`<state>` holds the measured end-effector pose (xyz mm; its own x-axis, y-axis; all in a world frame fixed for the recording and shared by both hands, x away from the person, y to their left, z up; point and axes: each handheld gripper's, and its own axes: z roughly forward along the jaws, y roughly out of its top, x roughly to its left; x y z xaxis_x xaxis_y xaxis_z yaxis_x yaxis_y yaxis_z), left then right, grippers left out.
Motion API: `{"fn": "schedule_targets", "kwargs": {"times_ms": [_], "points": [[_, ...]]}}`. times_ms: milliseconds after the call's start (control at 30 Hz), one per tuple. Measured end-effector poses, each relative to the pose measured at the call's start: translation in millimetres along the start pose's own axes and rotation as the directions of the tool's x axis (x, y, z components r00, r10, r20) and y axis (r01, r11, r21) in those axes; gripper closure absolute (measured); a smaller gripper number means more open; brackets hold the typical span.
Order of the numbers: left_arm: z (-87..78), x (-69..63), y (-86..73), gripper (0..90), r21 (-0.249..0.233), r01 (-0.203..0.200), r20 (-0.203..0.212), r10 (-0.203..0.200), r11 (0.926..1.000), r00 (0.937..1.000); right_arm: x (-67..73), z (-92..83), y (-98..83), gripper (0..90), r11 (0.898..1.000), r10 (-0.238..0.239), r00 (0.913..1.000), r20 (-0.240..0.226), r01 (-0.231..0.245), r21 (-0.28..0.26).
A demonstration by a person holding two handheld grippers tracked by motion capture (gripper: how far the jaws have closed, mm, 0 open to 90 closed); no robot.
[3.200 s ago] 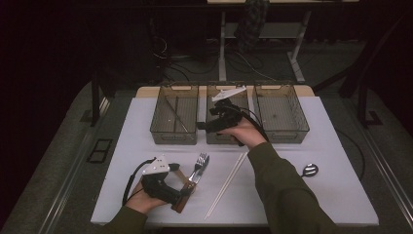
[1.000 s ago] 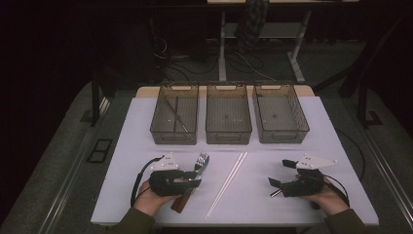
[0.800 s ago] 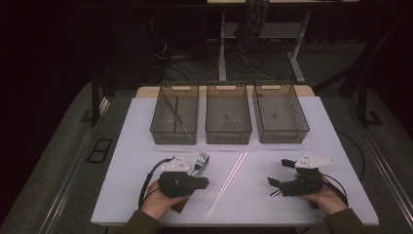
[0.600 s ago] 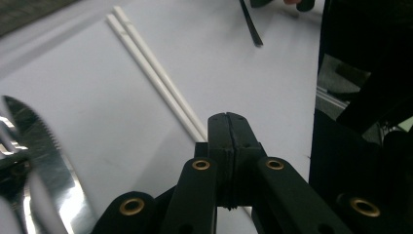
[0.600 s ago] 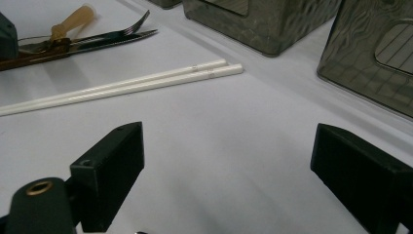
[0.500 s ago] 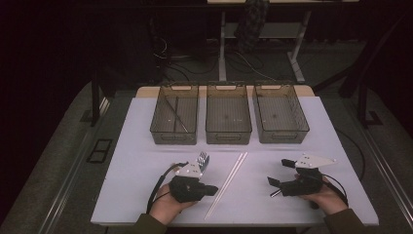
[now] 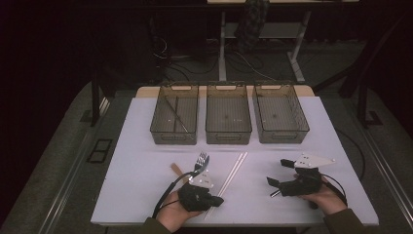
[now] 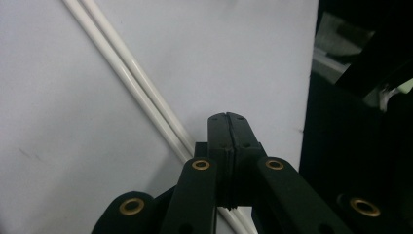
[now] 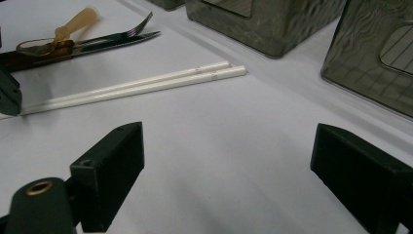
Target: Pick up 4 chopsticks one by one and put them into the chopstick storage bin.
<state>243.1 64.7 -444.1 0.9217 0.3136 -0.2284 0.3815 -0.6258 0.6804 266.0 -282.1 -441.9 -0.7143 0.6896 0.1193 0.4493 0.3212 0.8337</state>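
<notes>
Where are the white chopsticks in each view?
High view: white chopsticks lie diagonally at table centre, near end by the left gripper.
Left gripper view: they run from top left down under the shut jaws.
Right gripper view: upper left, tips pointing right, beyond the open jaws.
Shared landmark: the white tabletop; the fork beside the chopsticks shows in high and right gripper views.

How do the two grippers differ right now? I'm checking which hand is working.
The left gripper has its jaws shut, pressed flat together, while the right gripper has its jaws wide apart with nothing between them. The left gripper sits right at the near end of the white chopsticks; the right gripper rests apart from them on bare table. Both are black, hand-held and low over the table.
</notes>
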Motion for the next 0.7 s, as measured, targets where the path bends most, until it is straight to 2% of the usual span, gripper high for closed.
{"fn": "schedule_targets", "kwargs": {"times_ms": [233,433,700], "points": [[4.7,-2.8,-0.4,88.8,0.030,-0.024,0.002,0.024,0.9993,0.9997,-0.7,0.0,-0.3,11.8,1.000,-0.001,1.0000,0.002,0.001,0.001],[3.8,-2.0,-0.6,88.9,0.034,-0.015,0.005,0.015,0.9993,0.9999,-0.3,0.5,-0.3,11.8,1.000,-0.002,1.0000,0.000,0.002,0.006],[-1.2,0.5,-2.1,88.9,0.047,-0.015,-0.026,0.016,0.9988,0.9995,-0.5,0.0,-0.4,11.8,1.000,-0.004,1.0000,-0.001,0.004,0.006]]}}
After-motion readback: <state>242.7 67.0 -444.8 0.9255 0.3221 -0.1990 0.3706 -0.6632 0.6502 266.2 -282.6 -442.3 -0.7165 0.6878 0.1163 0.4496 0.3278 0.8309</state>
